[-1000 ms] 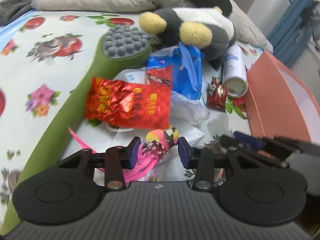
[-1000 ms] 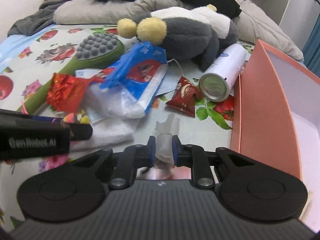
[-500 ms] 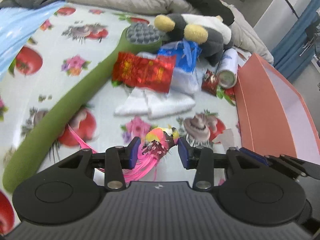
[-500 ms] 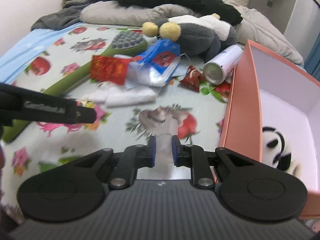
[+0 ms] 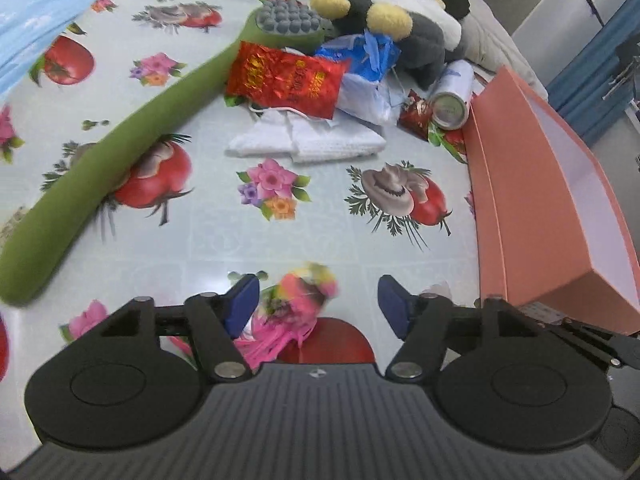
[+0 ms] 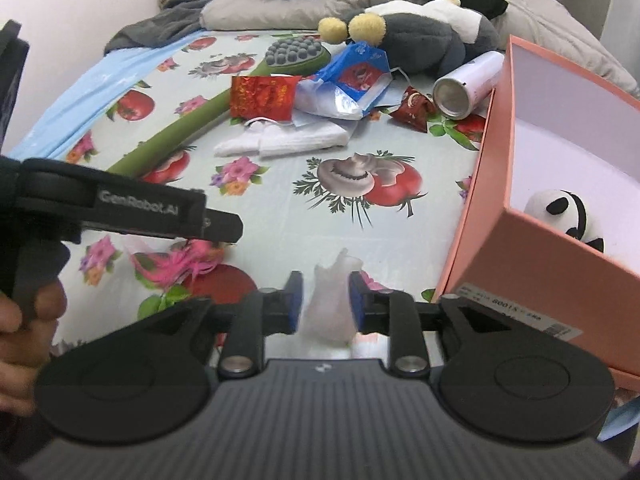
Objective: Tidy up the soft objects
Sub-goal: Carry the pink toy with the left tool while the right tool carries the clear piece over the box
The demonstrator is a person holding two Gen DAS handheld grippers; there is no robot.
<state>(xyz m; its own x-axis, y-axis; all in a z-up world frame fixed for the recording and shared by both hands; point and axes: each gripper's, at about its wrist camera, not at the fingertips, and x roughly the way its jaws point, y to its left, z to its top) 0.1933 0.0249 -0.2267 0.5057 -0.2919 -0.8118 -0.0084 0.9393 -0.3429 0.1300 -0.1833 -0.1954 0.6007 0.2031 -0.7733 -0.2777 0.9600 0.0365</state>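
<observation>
Left gripper [image 5: 316,300]: jaws opening, standing wide; the pink feathered toy [image 5: 298,304] lies between them, blurred, clear of the right pad. Right gripper [image 6: 325,304]: jaws opening; a white crumpled tissue [image 6: 330,308] sits between the pads, contact not discernible. Both hover above the floral sheet [image 5: 200,236]. The orange box [image 6: 532,248], just right, contains a panda plush [image 6: 568,216].

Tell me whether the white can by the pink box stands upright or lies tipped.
Tipped: the white can lies on its side, round end facing the camera.
</observation>
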